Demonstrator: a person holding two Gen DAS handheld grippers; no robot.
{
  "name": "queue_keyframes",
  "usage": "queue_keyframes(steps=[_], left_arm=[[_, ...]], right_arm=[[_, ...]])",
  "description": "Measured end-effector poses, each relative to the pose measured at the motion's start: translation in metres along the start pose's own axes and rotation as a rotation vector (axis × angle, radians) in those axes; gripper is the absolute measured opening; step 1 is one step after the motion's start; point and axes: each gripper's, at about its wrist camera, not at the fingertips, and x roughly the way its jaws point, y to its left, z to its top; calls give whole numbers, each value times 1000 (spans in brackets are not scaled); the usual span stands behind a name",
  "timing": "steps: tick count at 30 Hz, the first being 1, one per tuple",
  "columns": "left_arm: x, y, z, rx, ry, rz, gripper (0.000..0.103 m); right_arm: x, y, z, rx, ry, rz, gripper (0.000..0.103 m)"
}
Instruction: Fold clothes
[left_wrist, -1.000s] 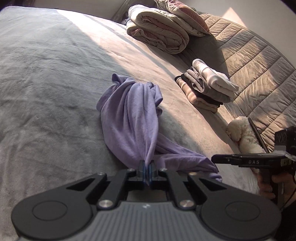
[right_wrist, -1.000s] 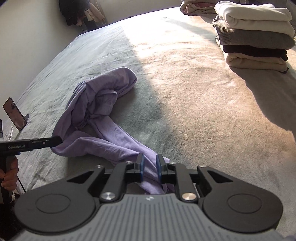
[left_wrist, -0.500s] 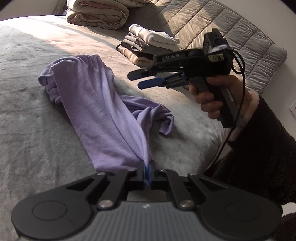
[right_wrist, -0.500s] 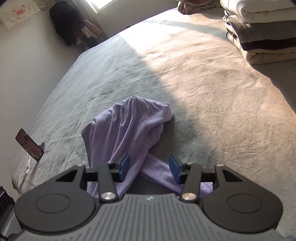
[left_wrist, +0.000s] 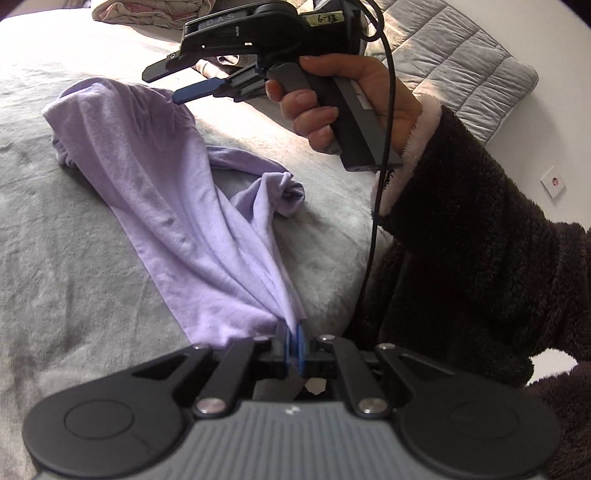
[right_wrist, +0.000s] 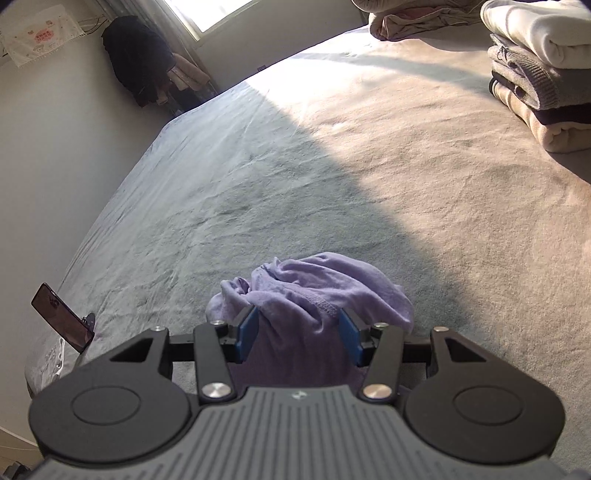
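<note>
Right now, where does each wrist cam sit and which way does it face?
Left wrist: on the left gripper, shut on the purple garment; looks across the bed toward the headboard; shows the right hand and dark sleeve.
Right wrist: on the right gripper, open over the bunched garment; looks toward the window and folded stack; no hand visible.
Shared: garment, bed.
</note>
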Motion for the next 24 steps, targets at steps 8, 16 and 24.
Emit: queue_keyframes(steps=[8, 16, 24], left_arm=[[-12, 14, 8, -79, -76, 42, 37], [-21, 41, 22, -195, -144, 137, 50], [-39, 86, 39, -419, -272, 197, 53]], right_arm=[[19, 39, -4, -163, 8, 40, 53], [41, 38, -7, -212, 52, -11, 17], [23, 40, -12, -211, 93, 109, 9]])
